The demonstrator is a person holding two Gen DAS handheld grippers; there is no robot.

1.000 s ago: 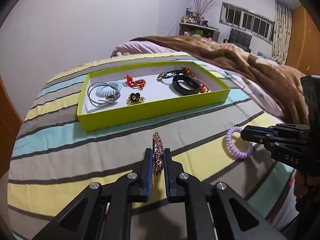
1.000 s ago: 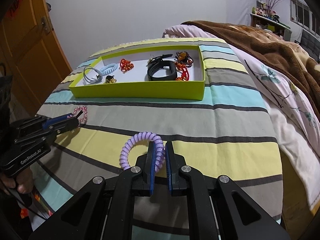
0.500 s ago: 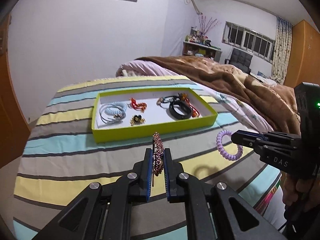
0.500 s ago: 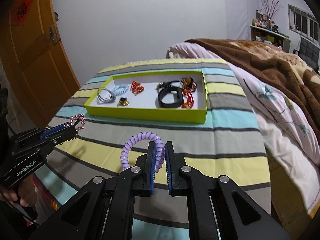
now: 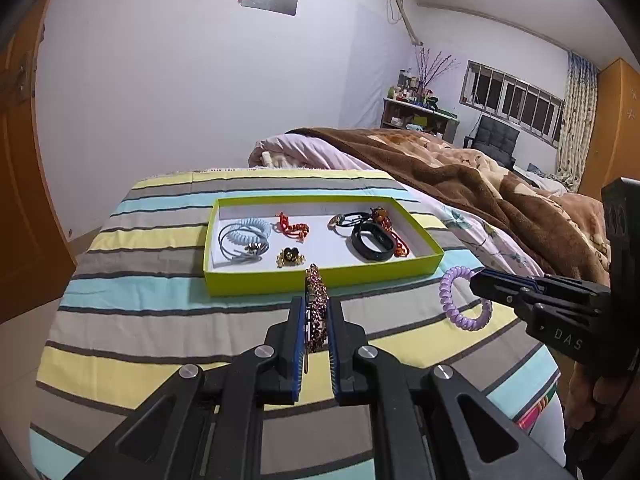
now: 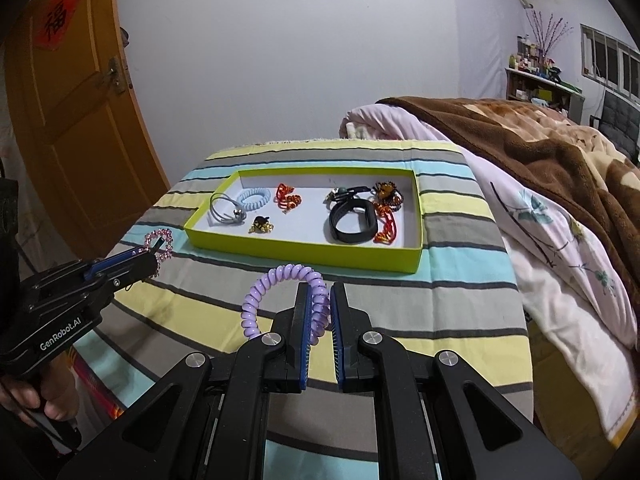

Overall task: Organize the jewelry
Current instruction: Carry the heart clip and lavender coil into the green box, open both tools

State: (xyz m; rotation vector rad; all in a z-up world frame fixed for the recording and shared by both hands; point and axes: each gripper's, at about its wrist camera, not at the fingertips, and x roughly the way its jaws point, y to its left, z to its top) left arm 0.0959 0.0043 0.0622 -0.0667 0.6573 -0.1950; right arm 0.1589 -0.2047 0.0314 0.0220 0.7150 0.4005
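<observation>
Lime-green cardboard tray [image 5: 320, 278], white inside. Lilac spiral plastic hair tie [image 6: 280, 280]. Pink rhinestone bracelet [image 5: 316, 308]. Bedsheet [image 5: 160, 320] striped grey, yellow, turquoise. Brown fleece blanket [image 5: 460, 176].

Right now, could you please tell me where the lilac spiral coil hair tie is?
The lilac spiral coil hair tie is clamped in the right gripper, held above the striped bedspread just in front of the lime-green tray.

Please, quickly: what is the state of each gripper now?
Left gripper: closed on the pink beaded bracelet.
Right gripper: closed on the purple coil hair tie.
</observation>
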